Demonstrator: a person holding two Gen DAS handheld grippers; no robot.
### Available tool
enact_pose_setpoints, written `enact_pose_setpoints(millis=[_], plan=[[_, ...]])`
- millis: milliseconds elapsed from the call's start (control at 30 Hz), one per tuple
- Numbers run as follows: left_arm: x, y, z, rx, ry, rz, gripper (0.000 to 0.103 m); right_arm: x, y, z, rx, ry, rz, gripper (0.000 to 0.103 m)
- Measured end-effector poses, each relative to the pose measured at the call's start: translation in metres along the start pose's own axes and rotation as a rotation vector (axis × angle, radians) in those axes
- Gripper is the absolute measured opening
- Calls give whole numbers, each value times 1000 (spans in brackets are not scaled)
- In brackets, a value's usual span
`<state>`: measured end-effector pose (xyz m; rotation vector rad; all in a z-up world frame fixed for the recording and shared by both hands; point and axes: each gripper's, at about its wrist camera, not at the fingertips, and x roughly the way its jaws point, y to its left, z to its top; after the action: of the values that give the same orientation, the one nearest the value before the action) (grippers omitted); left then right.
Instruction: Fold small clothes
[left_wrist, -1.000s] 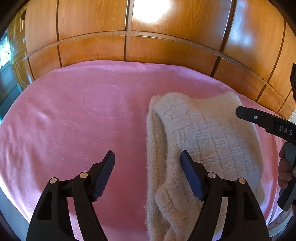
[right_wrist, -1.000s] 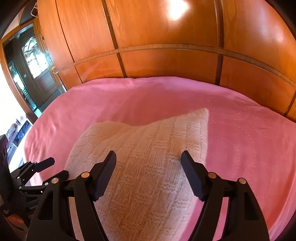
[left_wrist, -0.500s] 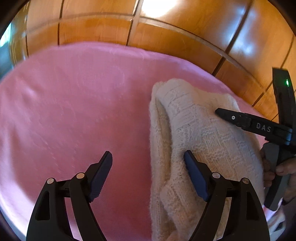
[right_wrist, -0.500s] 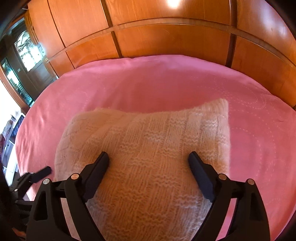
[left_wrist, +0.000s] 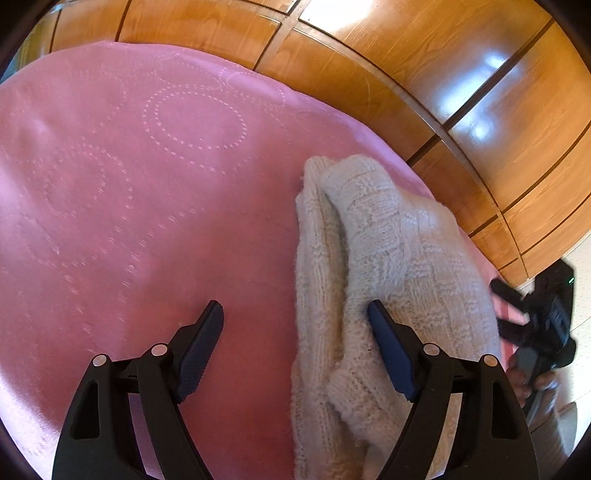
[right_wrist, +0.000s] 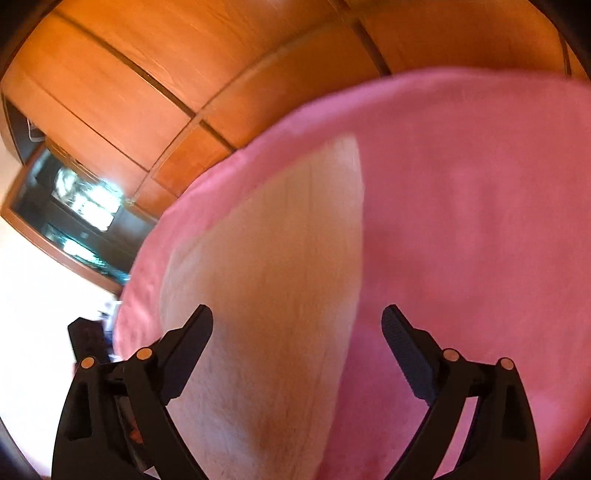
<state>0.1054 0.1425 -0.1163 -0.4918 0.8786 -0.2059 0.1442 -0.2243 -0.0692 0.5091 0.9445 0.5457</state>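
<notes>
Left tool (left_wrist: 295, 321) wide open, empty, right pad over folded cream knit (left_wrist: 388, 266) on pink bedspread (left_wrist: 147, 192). Right tool (right_wrist: 297, 325) wide open, empty; view motion-blurred, knit texture unreadable.

Cream-white chunky knitted garment (left_wrist: 391, 258), woollen, basket-weave pattern on its upper face. State: folded, layers stacked; a ribbed edge band runs along its left side in the left wrist view, and a thick rolled fold bulges at the near end. Pose: flat, lying lengthwise away from the camera. Location: on the pink bed cover, toward its right side. Right wrist view: same garment (right_wrist: 280, 266), motion-blurred, texture unreadable, one corner pointing away.
</notes>
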Motion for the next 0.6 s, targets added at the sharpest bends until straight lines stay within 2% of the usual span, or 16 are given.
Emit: enact_pose_setpoints(millis=[67, 100, 133, 167, 200, 233, 300, 467, 600], plan=[[1, 0, 1, 3, 3, -18, 73, 13, -3, -10, 25, 49, 83, 87], [2, 2, 1, -7, 8, -47, 67, 23, -3, -16, 43, 73, 131, 86], [4, 4, 1, -24, 16, -87, 56, 28, -1, -19, 45, 79, 143, 85], [5, 5, 1, -37, 23, -115, 49, 31, 2, -21, 37, 75, 139, 81], [6, 8, 0, -74, 34, -173, 39, 34, 7, -22, 33, 79, 140, 74], [6, 9, -1, -93, 37, -201, 34, 33, 9, -21, 38, 80, 145, 70], [4, 7, -3, -94, 31, -224, 27, 27, 16, -20, 23, 70, 135, 53], [-6, -12, -8, -81, 12, -260, 23, -8, 48, -23, -77, 17, 134, 45], [-8, -52, -12, -47, 11, -338, 22, -46, 63, -32, -130, -61, 127, 44]])
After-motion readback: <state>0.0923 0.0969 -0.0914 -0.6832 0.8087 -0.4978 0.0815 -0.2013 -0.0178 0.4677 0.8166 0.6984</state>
